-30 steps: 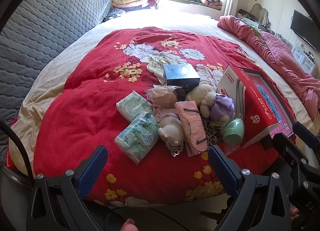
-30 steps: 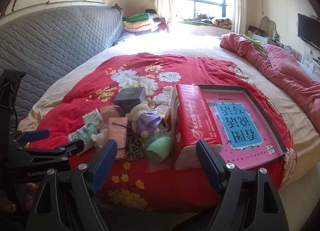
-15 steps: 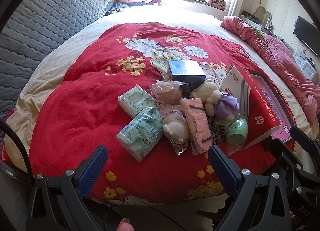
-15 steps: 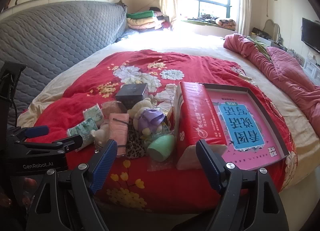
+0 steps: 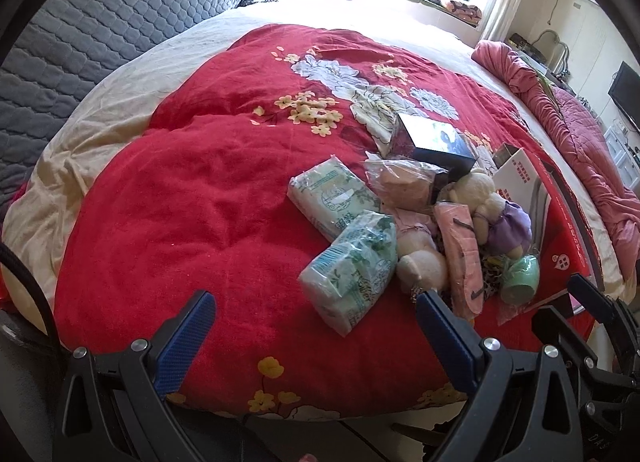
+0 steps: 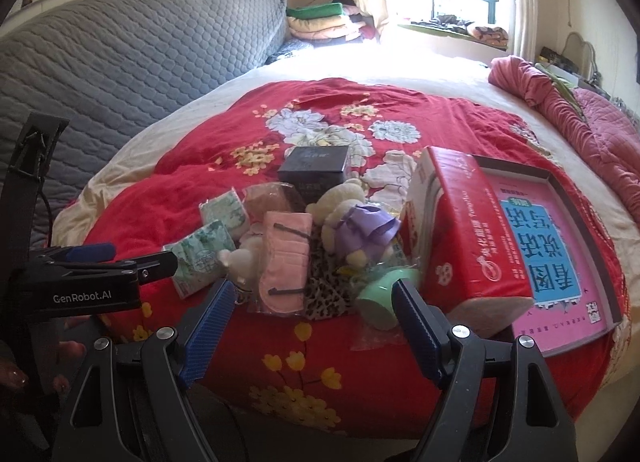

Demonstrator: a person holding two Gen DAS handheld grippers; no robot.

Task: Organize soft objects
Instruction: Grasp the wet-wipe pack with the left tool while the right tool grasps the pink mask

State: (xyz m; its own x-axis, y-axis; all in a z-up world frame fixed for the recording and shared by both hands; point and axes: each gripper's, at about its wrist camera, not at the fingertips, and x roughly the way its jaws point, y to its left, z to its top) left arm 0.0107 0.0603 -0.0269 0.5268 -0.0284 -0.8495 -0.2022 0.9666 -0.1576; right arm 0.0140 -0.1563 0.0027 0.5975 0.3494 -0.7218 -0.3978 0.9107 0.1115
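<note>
Green tissue packs (image 5: pixel 335 198), two; plush toys (image 5: pixel 486 202), two.

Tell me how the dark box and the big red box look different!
The dark box is small, nearly cube-shaped and black; the red box is far longer and bright red with white print. The dark box sits behind the toy pile, while the red box lies along the pile's right side, against the pink-lined tray. Both rest on the red flowered blanket.

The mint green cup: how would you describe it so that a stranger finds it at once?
On the red blanket, find the big red box. The cup lies tipped against its near left corner, the only smooth green thing in the pile.
</note>
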